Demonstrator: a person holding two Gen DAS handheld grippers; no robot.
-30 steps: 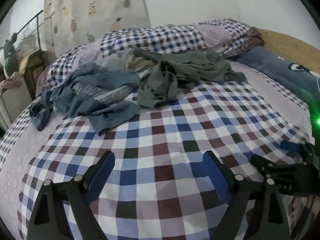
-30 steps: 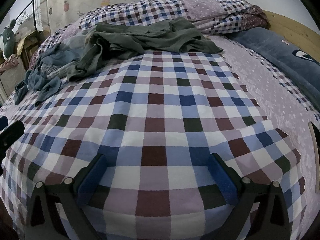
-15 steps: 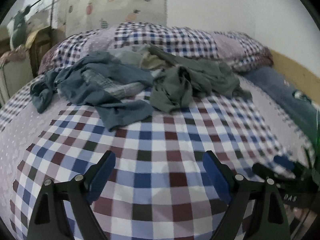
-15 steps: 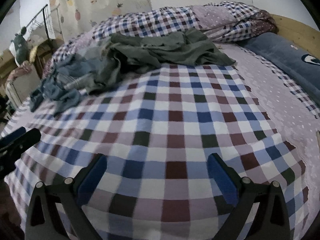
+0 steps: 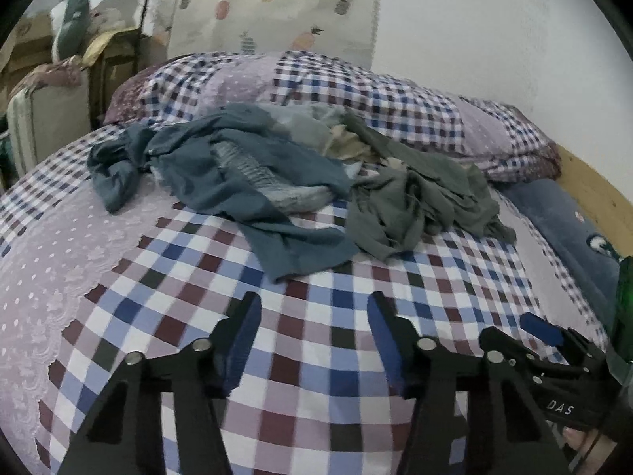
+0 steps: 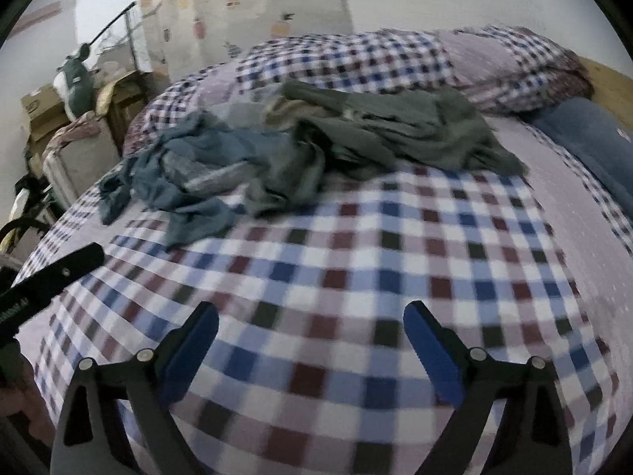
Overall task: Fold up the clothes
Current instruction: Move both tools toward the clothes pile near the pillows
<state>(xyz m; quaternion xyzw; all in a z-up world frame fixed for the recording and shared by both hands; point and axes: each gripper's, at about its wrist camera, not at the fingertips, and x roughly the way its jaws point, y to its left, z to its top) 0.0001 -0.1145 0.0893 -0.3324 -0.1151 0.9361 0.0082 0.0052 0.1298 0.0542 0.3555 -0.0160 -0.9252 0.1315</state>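
Clothes lie in a rumpled heap toward the far side of the bed, just in front of the checked pillows. A blue-grey garment sprawls on the left of the heap, one end trailing onto the lilac dotted strip of the bedspread and a flap reaching toward the near side. Touching it on the right, an olive-green garment is bunched up, and a pale beige piece shows between the two at the back.

All of it rests on the checked bedspread, with a dark blue pillow at the right edge beside the wooden bed frame.

Left tongs hover over bare bedspread just short of the blue-grey flap, their blue pads partly apart with nothing between them. Right tongs hang over the near part of the bed, well apart from the heap, spread wide and holding nothing. A fruit-print curtain hangs behind the bed.
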